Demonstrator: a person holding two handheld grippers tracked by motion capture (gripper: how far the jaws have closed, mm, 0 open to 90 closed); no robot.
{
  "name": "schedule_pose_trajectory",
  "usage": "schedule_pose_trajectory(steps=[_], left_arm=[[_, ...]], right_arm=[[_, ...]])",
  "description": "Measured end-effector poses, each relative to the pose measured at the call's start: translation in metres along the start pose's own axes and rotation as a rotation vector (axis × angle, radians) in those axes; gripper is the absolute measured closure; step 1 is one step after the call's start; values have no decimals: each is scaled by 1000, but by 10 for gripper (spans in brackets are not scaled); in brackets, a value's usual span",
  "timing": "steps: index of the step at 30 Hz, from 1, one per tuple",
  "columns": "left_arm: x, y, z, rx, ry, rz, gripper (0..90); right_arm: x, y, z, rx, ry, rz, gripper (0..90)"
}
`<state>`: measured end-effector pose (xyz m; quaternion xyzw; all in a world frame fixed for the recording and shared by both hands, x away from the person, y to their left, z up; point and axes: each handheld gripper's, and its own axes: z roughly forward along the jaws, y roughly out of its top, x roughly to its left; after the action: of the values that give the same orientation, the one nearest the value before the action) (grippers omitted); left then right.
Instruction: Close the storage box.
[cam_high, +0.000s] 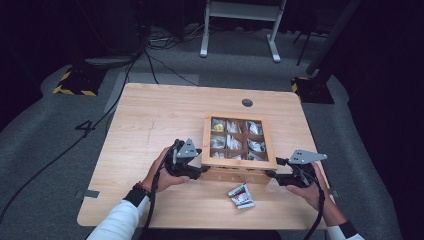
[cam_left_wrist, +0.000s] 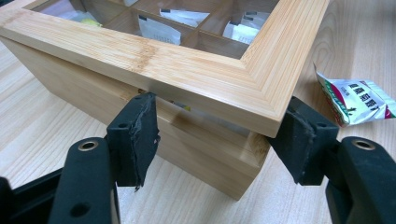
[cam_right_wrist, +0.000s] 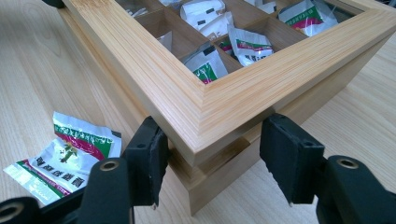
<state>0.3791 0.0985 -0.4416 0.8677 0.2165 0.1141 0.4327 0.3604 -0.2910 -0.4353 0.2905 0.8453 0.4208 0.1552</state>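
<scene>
A bamboo box (cam_high: 206, 145) with a glass-paned lid (cam_left_wrist: 187, 70) sits mid-table, holding several packets (cam_right_wrist: 247, 46) in its compartments. The lid's front edge is raised a little off the box base (cam_left_wrist: 210, 158), leaving a gap. My left gripper (cam_high: 202, 170) straddles the lid's front left corner, jaws wide, its pads (cam_left_wrist: 137, 126) touching the lid's lower edge. At the front right corner of the lid (cam_right_wrist: 224, 107), my right gripper (cam_high: 272, 172) stands the same way. A loose green, red and white packet (cam_high: 241, 196) lies on the table in front of the box.
The wooden table (cam_high: 150, 115) has a round cable hole (cam_high: 247, 102) at the back. Beyond it are grey carpet, cables and a white desk frame (cam_high: 240, 25). Bare tabletop stretches to the left of the box.
</scene>
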Motion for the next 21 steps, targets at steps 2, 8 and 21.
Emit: schedule_pose_trajectory(steps=[2,8,21], left_arm=[[0,0,0,2,-10,-8,342],[-5,-2,5,61,-5,10,263],[-10,-8,12,74,19,-10,179]], right_arm=[[0,0,0,2,9,10,429],[1,-6,2,60,39,22,384],[5,-15,8,76,46,9,291]])
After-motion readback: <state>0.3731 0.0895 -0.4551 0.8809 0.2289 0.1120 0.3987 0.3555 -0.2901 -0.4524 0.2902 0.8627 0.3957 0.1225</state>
